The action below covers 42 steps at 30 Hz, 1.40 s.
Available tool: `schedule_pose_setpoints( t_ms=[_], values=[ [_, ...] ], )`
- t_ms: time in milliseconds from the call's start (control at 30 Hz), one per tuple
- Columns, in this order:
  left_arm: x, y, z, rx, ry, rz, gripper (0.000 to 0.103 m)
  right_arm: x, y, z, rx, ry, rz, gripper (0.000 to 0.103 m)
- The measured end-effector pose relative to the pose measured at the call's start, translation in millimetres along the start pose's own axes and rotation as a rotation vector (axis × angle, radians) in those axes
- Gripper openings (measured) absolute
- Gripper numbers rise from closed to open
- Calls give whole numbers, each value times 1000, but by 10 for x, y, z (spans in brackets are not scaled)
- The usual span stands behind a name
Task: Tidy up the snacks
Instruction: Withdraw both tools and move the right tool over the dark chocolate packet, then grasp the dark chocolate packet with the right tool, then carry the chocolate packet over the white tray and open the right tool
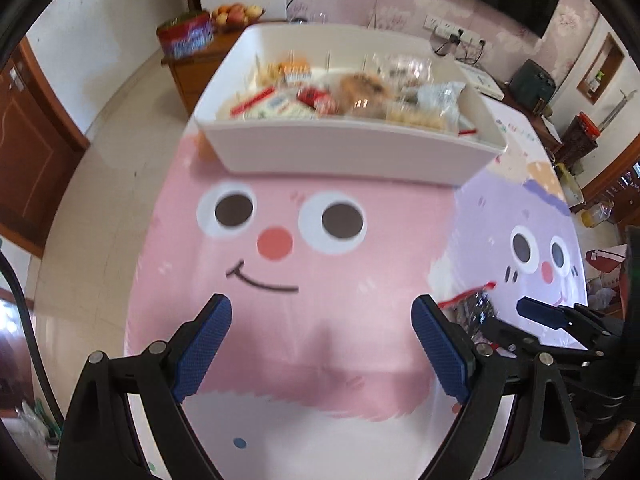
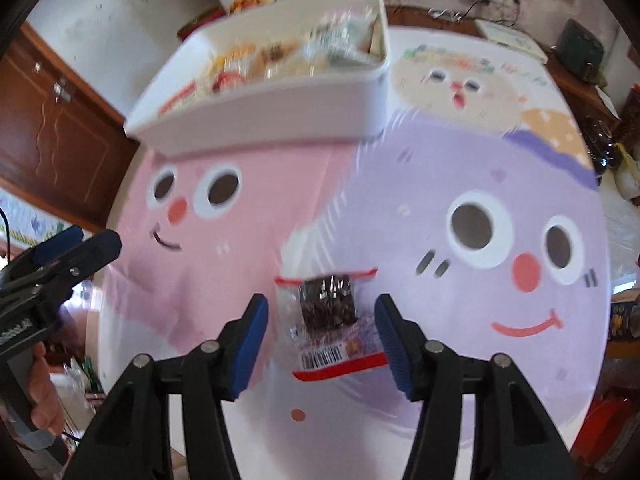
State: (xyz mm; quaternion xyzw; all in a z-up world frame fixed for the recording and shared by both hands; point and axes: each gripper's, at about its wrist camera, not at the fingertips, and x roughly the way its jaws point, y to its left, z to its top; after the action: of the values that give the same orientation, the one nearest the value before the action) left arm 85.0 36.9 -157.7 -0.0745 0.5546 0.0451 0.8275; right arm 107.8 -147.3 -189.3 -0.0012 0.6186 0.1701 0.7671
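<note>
A clear snack packet (image 2: 328, 312) with red edges and a dark brown cake inside lies flat on the cartoon tablecloth. My right gripper (image 2: 322, 304) hangs over it, open, with a blue pad on each side and a gap to the wrapper on both. My left gripper (image 1: 322, 308) is open over the pink face print with nothing between its fingers. In the left wrist view the packet (image 1: 468, 304) shows at the right, beside the right gripper's fingers (image 1: 538, 314). A white bin (image 1: 352, 152) filled with several wrapped snacks stands at the far side of the table (image 2: 260, 124).
The round table's edge drops to a tiled floor on the left. Beyond the bin a wooden cabinet carries a red tin (image 1: 186, 36) and a fruit bowl (image 1: 236, 14). Clutter and bottles (image 1: 592, 212) crowd the right. A hand (image 2: 44, 392) holds the left gripper.
</note>
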Motion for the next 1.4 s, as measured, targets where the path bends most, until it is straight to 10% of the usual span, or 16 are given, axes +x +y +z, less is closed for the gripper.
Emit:
schedule_pose_setpoints(
  t_ms=[633,1133,1233,1400],
  values=[
    [320,147,-222,-66,85,5,91,488,156,14,-179,54,-127,72],
    [281,-42,-188,-18,96,-5,91,271,92,-112,-159,12,-110,35],
    [225,-63,-155,-5,88,-5,91,175,108,-101,-137,6,-80,10],
    [131,-52,-79,9,75,0,91,91,178,-96,-112,-20,-44,7]
  ],
)
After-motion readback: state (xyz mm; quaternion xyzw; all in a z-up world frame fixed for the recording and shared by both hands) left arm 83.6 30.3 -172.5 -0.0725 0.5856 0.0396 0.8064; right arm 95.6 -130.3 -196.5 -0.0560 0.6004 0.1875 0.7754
